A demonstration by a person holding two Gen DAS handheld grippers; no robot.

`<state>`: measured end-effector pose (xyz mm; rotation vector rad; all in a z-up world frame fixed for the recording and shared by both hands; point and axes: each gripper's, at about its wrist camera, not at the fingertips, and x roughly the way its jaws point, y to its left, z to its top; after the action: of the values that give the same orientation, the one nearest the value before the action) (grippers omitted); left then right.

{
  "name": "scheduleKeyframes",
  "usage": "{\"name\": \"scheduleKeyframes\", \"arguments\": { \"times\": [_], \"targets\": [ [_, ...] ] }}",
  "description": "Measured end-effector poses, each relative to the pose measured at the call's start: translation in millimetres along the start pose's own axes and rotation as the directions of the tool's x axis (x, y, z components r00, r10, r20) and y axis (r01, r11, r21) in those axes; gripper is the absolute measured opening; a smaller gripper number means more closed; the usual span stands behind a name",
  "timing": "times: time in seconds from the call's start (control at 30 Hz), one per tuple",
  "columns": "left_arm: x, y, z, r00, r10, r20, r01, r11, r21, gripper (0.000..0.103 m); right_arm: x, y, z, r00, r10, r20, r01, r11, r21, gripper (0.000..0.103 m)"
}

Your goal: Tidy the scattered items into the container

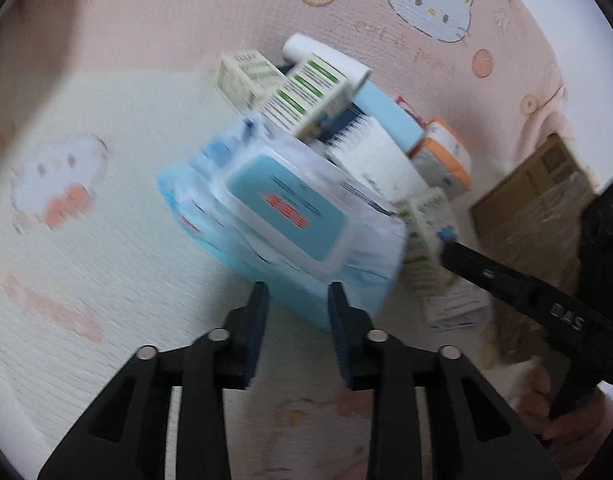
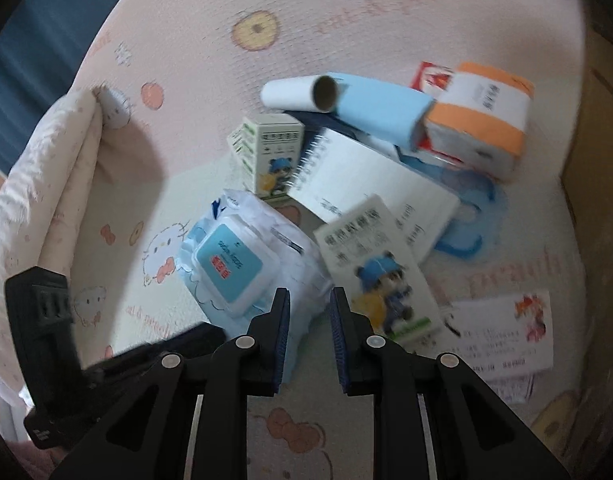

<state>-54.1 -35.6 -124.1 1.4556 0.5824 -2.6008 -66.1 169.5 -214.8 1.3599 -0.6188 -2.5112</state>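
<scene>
Wipes pack [image 1: 284, 224] at the front of the pile, both grippers closing in on it.

It lies on the bed sheet [image 1: 106, 280] against the boxes [image 1: 306, 92] and notebook [image 2: 370, 188]. The left gripper [image 1: 298, 292] is apart, pads just at the pack's near edge. The right gripper [image 2: 308, 300] is also apart, over its corner beside the cartoon box [image 2: 380, 268]. Risk: soft, slippery wrap may slide out of a shallow edge pinch, and lifting could drag the leaning boxes down. Container not identifiable; a cardboard box [image 1: 534, 196] sits nearby.
</scene>
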Motion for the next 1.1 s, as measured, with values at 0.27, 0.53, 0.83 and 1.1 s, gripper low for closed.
{"name": "scheduleKeyframes", "arguments": {
  "times": [0.27, 0.53, 0.83, 1.1],
  "targets": [
    [-3.6, 37.6, 51.9, 0.997, 0.045, 0.058, -0.045, 0.999, 0.01, 0.051, 10.6, 4.5, -3.5, 0.996, 0.059, -0.065, -0.056, 0.997, 0.058, 0.019],
    [24.8, 46.2, 69.5, 0.999, -0.005, -0.033, 0.008, 0.995, 0.102, 0.052, 30.6, 17.5, -0.1, 0.996, 0.05, -0.07, -0.047, 0.998, 0.044, 0.046],
    [41.2, 50.9, 80.5, 0.994, -0.085, -0.064, 0.093, 0.987, 0.135, 0.052, 56.3, 20.3, 1.1, 0.994, 0.021, -0.111, -0.008, 0.993, 0.121, 0.048],
    [53.4, 56.1, 89.9, 0.966, -0.208, -0.155, 0.221, 0.972, 0.075, 0.052, 57.7, 12.3, 0.5, 0.991, -0.003, -0.134, 0.031, 0.978, 0.206, 0.048]
  ]
}}
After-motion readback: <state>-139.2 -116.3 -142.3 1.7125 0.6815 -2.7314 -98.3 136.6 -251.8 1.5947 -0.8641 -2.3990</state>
